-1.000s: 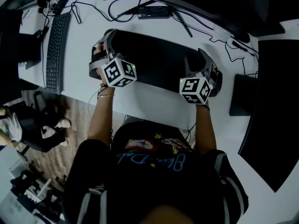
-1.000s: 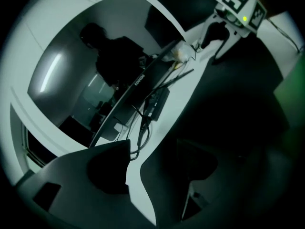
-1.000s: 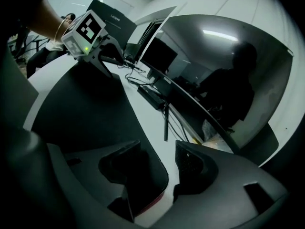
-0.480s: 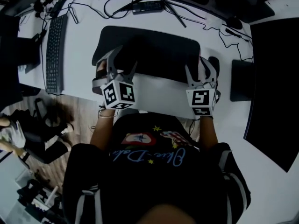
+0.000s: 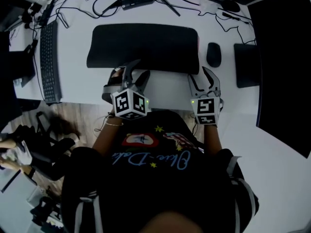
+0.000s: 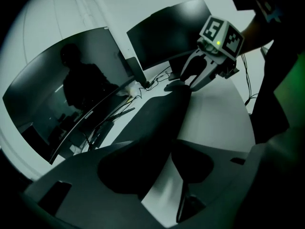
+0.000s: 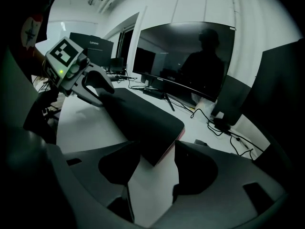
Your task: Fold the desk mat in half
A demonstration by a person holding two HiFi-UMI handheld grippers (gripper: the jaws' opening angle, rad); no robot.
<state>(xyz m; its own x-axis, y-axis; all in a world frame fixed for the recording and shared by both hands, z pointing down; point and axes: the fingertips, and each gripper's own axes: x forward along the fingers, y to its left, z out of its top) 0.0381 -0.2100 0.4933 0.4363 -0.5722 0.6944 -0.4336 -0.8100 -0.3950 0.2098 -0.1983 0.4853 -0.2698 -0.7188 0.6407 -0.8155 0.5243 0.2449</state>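
black rectangular desk mat (image 5: 143,47) lies folded on the white bench (image 5: 165,89). the left hand-held gripper (image 5: 135,72), at its near edge, is closing on nothing. the right hand-held gripper (image 5: 203,79) is spread apart, empty.

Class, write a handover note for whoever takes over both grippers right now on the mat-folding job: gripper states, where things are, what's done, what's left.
Left gripper: jaws apart but closing, nothing gripped, at the desk mat's near edge.
Right gripper: open, empty, near the mat's right corner.
Mat: lies flat on the white desk, apparently doubled over; a reddish edge shows at one corner.
Done: the fold looks made.
Left: probably only checking that the edges line up.
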